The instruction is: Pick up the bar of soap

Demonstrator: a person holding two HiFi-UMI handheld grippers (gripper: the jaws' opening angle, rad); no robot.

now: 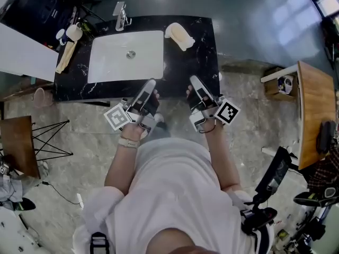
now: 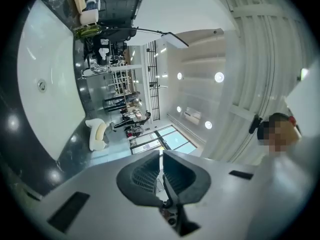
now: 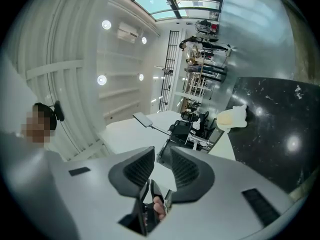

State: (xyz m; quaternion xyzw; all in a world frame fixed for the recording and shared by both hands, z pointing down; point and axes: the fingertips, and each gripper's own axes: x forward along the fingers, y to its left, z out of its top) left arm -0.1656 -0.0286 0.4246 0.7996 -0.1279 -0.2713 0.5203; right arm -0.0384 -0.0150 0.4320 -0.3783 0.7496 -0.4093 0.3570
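The cream bar of soap (image 1: 180, 36) lies in a white dish on the far right part of the black marble counter (image 1: 204, 52). It also shows in the left gripper view, soap (image 2: 96, 134), and in the right gripper view, soap (image 3: 231, 118). Both grippers are held at the counter's near edge, well short of the soap, and both point up. My left gripper (image 1: 151, 82) is shut with nothing in it, its pads meeting (image 2: 161, 154). My right gripper (image 1: 194, 80) has a narrow gap between its jaws and holds nothing (image 3: 162, 151).
A white sink (image 1: 106, 62) with a faucet (image 1: 121, 16) fills the counter's middle. At its left end stand a white mug (image 1: 71, 33) and a folded cloth (image 1: 66, 57). A wooden table (image 1: 315, 115) is at the right and a stool (image 1: 18, 144) at the left.
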